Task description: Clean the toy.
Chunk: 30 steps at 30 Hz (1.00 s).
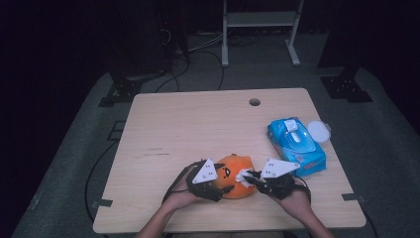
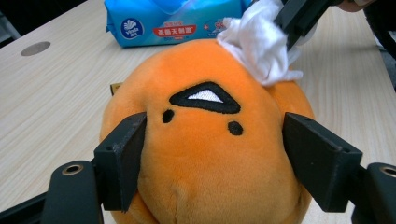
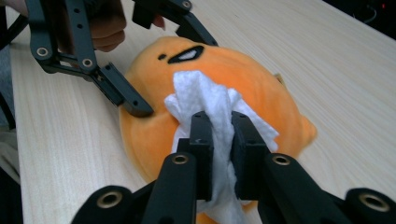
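An orange plush toy with a stitched face lies near the table's front edge. My left gripper has its jaws against the two sides of the plush toy, shut on it. From the right, my right gripper is shut on a crumpled white wipe. That wipe rests against the top of the plush toy. In the right gripper view, the left gripper flanks the toy's face end, with a hand behind it.
A blue pack of wet wipes lies at the right of the wooden table, with a round white lid beside it. A cable hole sits near the far edge. Stands and cables are on the floor beyond.
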Each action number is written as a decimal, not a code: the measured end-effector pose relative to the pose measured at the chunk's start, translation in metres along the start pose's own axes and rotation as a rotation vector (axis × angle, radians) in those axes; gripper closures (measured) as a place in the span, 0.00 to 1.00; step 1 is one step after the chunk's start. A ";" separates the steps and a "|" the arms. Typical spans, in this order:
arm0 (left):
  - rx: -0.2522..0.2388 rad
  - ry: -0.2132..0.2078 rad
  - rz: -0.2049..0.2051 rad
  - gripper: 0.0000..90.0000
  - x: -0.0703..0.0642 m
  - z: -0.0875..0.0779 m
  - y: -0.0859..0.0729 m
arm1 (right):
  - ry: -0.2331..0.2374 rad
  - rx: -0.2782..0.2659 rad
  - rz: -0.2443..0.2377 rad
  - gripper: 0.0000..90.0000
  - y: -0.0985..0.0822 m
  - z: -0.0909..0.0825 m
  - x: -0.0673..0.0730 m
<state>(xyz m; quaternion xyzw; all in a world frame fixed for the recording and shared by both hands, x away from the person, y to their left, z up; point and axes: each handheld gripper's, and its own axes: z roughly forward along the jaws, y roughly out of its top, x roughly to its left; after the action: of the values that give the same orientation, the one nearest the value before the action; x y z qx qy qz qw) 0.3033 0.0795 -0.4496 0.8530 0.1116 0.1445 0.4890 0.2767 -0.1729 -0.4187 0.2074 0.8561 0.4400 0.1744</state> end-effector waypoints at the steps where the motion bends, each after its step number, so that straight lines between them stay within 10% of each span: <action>1: -0.002 -0.002 -0.001 0.28 0.000 0.000 0.000 | 0.000 -0.003 -0.005 0.83 0.001 0.001 0.001; 12: 0.013 -0.030 0.027 0.28 -0.001 0.001 0.000 | -0.011 -0.040 -0.028 0.71 0.005 0.014 0.010; 17: 0.011 -0.037 0.042 0.28 -0.002 0.001 -0.001 | 0.007 -0.028 -0.019 0.88 0.003 0.015 0.008; 30: -0.022 -0.042 -0.023 0.26 0.003 -0.002 -0.004 | 0.018 0.033 0.103 0.90 -0.021 -0.011 -0.022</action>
<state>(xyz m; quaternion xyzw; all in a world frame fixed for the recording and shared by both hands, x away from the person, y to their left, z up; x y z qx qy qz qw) 0.3055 0.0837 -0.4516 0.8490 0.1094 0.1220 0.5023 0.2859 -0.2028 -0.4271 0.2501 0.8530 0.4361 0.1403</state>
